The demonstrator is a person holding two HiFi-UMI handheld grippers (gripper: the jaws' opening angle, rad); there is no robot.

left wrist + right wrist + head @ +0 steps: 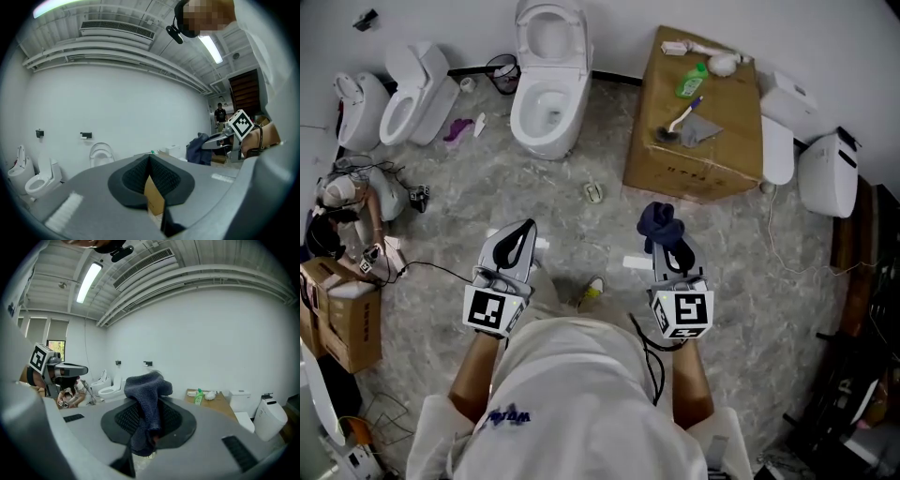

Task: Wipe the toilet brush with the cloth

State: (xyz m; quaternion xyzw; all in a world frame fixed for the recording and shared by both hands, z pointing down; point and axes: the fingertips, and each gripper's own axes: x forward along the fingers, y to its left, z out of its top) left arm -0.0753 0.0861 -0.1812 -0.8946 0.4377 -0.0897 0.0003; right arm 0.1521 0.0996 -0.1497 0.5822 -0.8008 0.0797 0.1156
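We grip the cloth [660,223] in our right gripper [667,246], nearer the toilet brush [678,122] lying ahead on the box [717,159]; left gripper [521,234] closed, empty.

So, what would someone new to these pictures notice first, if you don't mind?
Probably the dark blue cloth clamped in the right gripper, just in front of the person. Next, the white toilet standing on the floor ahead, and the toilet brush lying on top of the cardboard box to its right.
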